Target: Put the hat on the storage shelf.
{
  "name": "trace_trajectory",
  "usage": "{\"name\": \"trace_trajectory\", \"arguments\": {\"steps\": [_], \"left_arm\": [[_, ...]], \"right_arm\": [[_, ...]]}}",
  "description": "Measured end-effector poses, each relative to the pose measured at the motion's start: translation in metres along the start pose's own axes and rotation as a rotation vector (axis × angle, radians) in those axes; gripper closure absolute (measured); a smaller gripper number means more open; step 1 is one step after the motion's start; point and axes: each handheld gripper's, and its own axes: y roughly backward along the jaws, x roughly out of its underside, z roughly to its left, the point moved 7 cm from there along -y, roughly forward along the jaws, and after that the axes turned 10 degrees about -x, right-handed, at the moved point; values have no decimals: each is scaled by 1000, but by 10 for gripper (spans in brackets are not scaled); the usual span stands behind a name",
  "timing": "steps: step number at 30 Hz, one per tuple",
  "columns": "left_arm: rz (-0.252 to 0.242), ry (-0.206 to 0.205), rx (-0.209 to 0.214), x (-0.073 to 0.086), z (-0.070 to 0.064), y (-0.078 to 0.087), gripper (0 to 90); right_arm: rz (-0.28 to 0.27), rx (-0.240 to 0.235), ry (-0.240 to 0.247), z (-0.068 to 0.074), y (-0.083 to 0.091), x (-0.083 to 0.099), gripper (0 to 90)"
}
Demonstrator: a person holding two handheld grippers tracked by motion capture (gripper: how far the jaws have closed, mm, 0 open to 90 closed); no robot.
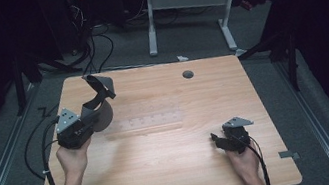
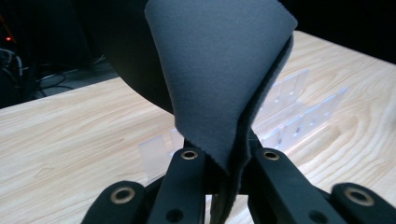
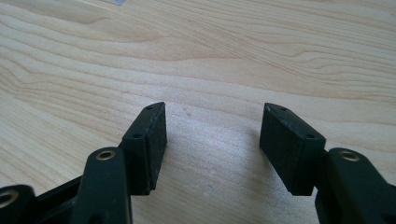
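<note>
My left gripper [image 1: 90, 118] is shut on a dark grey flexible sheet [image 1: 99, 90], held off the table at its left side. The sheet curls upward and folds over above the jaws. In the left gripper view the folded sheet [image 2: 219, 70] is pinched between the two jaws of that gripper [image 2: 226, 158] and hides much of what lies behind. My right gripper [image 1: 218, 141] sits low over the wood near the front right, pointing left. Its jaws [image 3: 212, 135] stand open with nothing but bare wood between them.
A clear plastic slotted strip [image 1: 149, 122] lies on the wooden table [image 1: 176, 171] near its middle, and shows behind the sheet as clear plastic [image 2: 292, 100]. A round cable hole [image 1: 188, 74] sits toward the far edge. A white-legged desk [image 1: 226, 21] and floor cables [image 1: 94, 48] lie beyond.
</note>
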Motion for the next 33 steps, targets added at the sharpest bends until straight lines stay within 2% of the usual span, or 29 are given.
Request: {"name": "trace_trajectory", "arguments": {"steps": [5,12,17,27,33], "left_arm": [[-17,-24,-24,1,1,-3,864],[-5,-41,-58,7,7,-11,864],[0,-37,-63,8,9,-14,864],[23,-91,-78,21,7,-21,862],[36,-71,-84,28,11,-23,861]], "right_arm": [[0,0,-2,0,0,0,416],[1,-1,-2,1,0,0,416],[1,-2,-1,1,0,0,416],[2,-2,-1,1,0,0,415],[2,-4,0,2,0,0,415]]}}
